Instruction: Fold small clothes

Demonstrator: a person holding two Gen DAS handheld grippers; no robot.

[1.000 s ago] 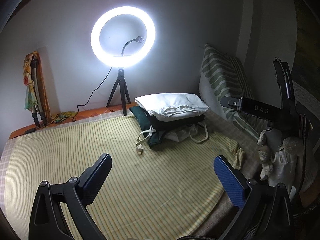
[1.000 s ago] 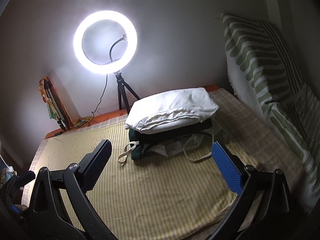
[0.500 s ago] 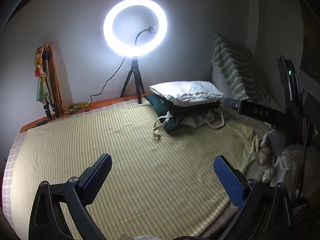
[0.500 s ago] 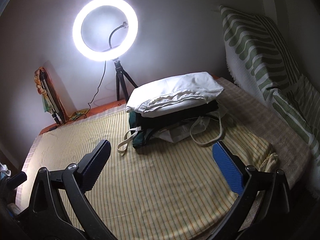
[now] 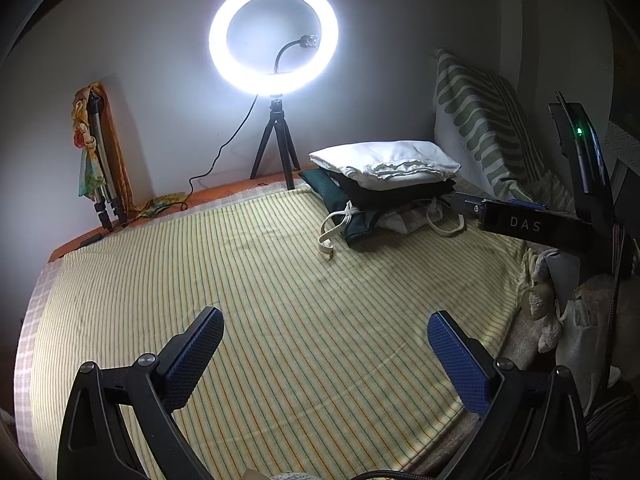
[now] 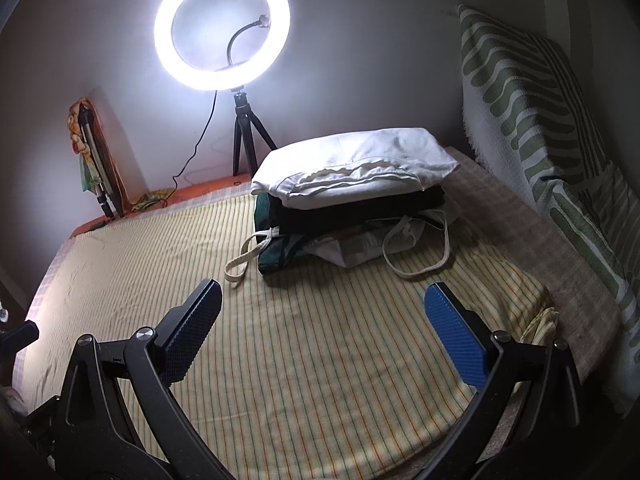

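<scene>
Both grippers, left gripper [image 5: 325, 354] and right gripper [image 6: 323, 327], are hovering with fingers spread wide (nothing held) over the striped sheet [image 6: 320, 360]; the stack of folded clothes [image 6: 352, 184] is sitting well beyond them, before the ring light [image 6: 222, 28].

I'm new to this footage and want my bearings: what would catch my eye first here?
The lit ring light on its tripod glares against the back wall, outshining all else. Right of it, a stack of folded clothes with a white piece on top sits on the striped sheet. Nearer, both grippers, left and right, hang open and empty over the sheet.
</scene>
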